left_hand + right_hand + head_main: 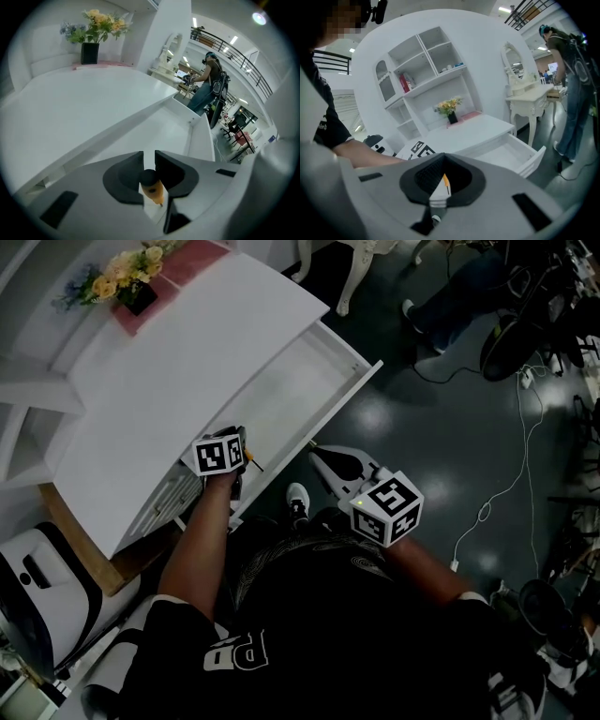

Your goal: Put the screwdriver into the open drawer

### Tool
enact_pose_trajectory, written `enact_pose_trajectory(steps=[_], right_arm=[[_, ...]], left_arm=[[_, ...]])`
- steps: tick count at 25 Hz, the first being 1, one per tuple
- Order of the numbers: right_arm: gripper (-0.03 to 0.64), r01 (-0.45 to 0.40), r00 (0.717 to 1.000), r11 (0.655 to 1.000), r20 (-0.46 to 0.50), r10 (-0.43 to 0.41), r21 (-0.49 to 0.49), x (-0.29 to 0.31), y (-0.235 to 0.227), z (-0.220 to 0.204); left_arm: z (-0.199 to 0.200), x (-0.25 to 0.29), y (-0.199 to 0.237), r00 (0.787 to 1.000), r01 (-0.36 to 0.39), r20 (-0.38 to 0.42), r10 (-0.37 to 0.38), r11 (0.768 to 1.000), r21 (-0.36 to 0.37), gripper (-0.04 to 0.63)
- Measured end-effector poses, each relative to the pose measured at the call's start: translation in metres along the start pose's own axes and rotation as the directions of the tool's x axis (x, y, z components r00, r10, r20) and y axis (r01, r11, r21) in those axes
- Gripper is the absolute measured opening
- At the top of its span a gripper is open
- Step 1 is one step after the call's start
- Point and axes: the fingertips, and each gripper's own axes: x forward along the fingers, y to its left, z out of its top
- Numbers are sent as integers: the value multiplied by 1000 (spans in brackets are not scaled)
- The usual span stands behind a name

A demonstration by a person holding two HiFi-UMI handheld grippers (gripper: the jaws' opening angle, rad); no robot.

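Pinching the screwdriver (153, 188) between its jaws, left hand-held gripper (149, 157) hangs over drawer (202, 137)

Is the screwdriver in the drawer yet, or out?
Out. The screwdriver is clamped between the jaws of the left gripper, which is at the near end of the open drawer.

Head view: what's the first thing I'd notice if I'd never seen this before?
Probably the big white drawer, pulled wide open from the front of the white desk in the middle of the picture. Just above its near end, the left gripper is clamped on a screwdriver with a bright orange handle. The yellow flowers at the desk's far corner, top left, also catch the eye.
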Motion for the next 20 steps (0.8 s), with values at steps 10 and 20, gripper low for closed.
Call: enact_pose_trajectory(steps=[10,20], right_arm=[[11,64,998,997,-24,-63,43,-13,-25,-14],[11,106,993,993,-52,-103,60,-17,-40,-23]], left_arm=[[-10,37,23,997,-50,-65,48,998,-40,83],[-20,74,27,985,-61,-162,62,998,12,84]])
